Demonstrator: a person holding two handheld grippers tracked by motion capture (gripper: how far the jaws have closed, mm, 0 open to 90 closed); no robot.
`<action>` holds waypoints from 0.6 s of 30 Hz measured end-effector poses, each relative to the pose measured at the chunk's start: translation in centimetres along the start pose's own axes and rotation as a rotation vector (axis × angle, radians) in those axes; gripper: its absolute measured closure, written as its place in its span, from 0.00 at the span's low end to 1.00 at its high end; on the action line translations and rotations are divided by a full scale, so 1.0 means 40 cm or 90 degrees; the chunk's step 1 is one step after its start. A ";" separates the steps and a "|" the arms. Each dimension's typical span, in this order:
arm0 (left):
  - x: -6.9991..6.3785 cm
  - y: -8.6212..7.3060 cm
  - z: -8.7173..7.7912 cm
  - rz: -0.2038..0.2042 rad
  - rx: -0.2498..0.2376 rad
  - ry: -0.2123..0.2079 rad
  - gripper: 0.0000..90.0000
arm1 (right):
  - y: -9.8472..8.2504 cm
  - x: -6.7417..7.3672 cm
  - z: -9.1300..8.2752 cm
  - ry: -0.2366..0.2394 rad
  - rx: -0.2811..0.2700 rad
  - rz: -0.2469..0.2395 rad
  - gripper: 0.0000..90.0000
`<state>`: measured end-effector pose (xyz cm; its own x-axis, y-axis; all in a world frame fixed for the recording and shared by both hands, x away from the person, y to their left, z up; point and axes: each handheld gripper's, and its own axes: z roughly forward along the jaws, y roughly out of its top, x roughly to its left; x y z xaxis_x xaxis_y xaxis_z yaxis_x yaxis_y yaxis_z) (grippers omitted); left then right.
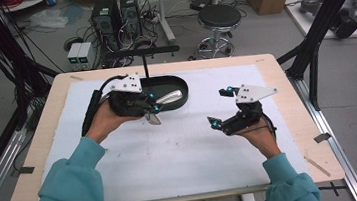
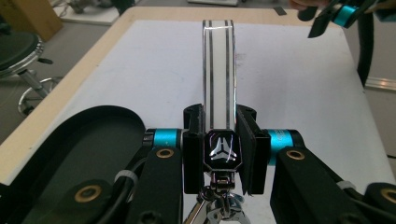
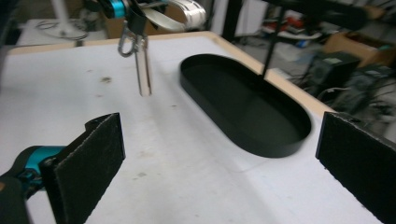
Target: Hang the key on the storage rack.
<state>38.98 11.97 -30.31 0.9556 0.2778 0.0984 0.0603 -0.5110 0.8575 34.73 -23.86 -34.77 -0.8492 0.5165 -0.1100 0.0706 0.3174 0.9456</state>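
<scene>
My left gripper (image 1: 150, 106) is shut on a silver keychain strap (image 2: 218, 70) with two dark stripes, which sticks out forward between the jaws. An emblem plate (image 2: 223, 151) and a metal ring hang below the grip. In the high view the strap (image 1: 169, 97) reaches over the black oval tray (image 1: 186, 90) at the back centre, and a metal tag (image 1: 154, 118) dangles over the mat. My right gripper (image 1: 219, 107) stands open with nothing between its pads (image 3: 88, 163), right of the tray (image 3: 261, 150) and low over the mat.
A white mat (image 1: 172, 151) covers the wooden table (image 1: 287, 104). A thin black post (image 1: 145, 66) rises at the tray's far edge. Beyond the table stand a stool (image 1: 218, 18), computer towers (image 1: 106, 15) and cables on the floor.
</scene>
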 end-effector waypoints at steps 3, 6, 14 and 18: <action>0.010 -0.002 -0.004 -0.011 -0.013 0.016 0.82 | -0.015 -0.001 -0.015 -0.022 -0.005 0.009 0.01; 0.020 -0.004 -0.009 -0.021 -0.026 0.037 0.82 | -0.039 -0.001 -0.035 -0.050 -0.018 0.015 0.01; 0.046 -0.013 -0.020 -0.048 -0.056 0.080 0.82 | -0.106 0.018 -0.064 -0.125 -0.051 0.035 0.01; 0.055 -0.014 -0.023 -0.057 -0.076 0.106 0.82 | -0.136 0.025 -0.077 -0.152 -0.063 0.047 0.01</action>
<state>40.79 13.63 -30.12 0.8863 0.4537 0.0934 0.0983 -0.3813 0.9192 31.89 -27.50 -39.07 -0.6950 0.7123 -0.0980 0.0660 0.1989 0.9778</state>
